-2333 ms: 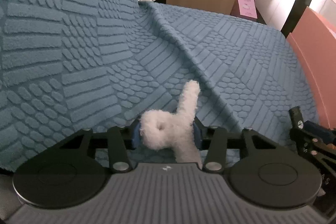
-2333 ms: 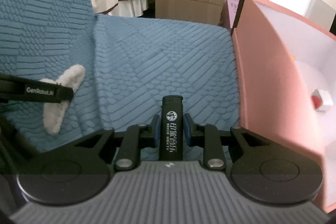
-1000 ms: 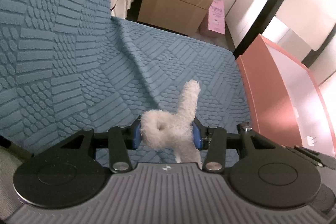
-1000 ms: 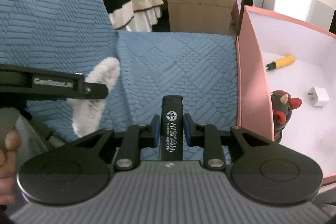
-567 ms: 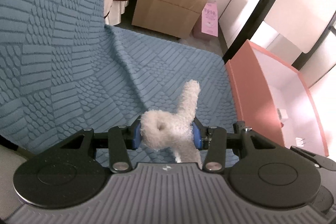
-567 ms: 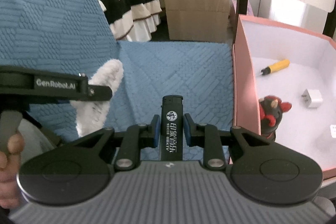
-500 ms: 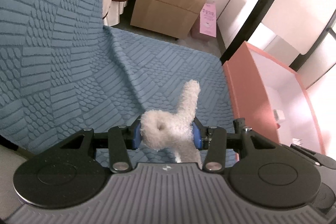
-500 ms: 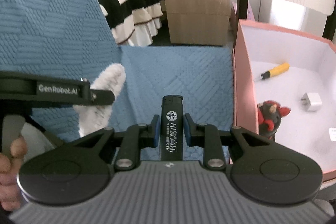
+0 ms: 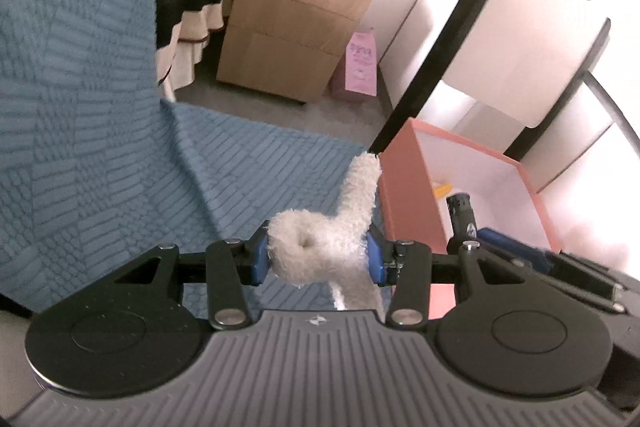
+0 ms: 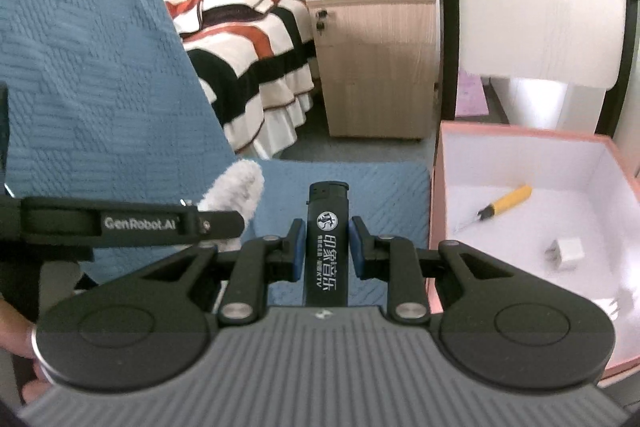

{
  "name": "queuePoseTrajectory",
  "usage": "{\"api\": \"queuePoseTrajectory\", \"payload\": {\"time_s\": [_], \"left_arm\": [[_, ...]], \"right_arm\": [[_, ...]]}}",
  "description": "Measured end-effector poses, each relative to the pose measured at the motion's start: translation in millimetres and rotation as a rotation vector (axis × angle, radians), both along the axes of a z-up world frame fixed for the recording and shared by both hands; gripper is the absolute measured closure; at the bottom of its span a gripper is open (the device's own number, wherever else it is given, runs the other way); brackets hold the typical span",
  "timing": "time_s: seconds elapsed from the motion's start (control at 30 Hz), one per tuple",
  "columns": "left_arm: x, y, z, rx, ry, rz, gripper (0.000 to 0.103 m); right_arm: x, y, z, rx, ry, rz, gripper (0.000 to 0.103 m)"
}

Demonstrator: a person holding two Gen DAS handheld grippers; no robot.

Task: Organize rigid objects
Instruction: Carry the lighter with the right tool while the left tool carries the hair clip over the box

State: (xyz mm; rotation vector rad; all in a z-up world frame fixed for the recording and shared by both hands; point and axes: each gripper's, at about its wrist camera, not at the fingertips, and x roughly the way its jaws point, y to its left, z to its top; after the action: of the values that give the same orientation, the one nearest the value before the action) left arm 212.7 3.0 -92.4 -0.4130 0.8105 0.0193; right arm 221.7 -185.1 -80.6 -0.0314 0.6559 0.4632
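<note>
My left gripper is shut on a white fluffy plush piece and holds it above the blue textured sofa cover. The plush tip also shows in the right wrist view. My right gripper is shut on a black lighter with white print, held upright left of the pink box. The lighter's top also shows in the left wrist view. The pink box is open, white inside, and holds a yellow-handled tool and a white charger plug.
A wooden drawer cabinet stands behind the sofa. A striped bedspread lies at the back left. A pink carton stands on the floor by the cabinet. White panels with black frames rise behind the box.
Both grippers have risen and tilted up, still holding the plush and the lighter. The box interior shows more fully. The red figure seen in the box earlier is out of view.
</note>
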Motion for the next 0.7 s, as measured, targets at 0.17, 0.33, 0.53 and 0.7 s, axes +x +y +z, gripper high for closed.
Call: {"api": "queuePoseTrajectory", "payload": {"time_s": [0.17, 0.33, 0.53, 0.7], "left_arm": [[-2.2, -15.4, 22.7, -0.006, -0.037, -0.023, 0.051], [4.8, -31.7, 40.6, -0.005, -0.063, -0.051, 0.051], [18.7, -57.6, 50.7, 0.013, -0.079, -0.106, 0.051], [26.8, -82.3, 61.1, 0.011, -0.102, -0.135, 0.051]], "right_arm": [[0.6, -12.4, 20.4, 0.031, -0.018, -0.018, 0.076], [0.8, -25.5, 34.9, 0.029, -0.051, -0.041, 0.076], [2.2, -47.7, 43.6, 0.021, -0.077, -0.083, 0.076], [2.5, -67.0, 49.0, 0.027, -0.089, -0.117, 0.076]]}}
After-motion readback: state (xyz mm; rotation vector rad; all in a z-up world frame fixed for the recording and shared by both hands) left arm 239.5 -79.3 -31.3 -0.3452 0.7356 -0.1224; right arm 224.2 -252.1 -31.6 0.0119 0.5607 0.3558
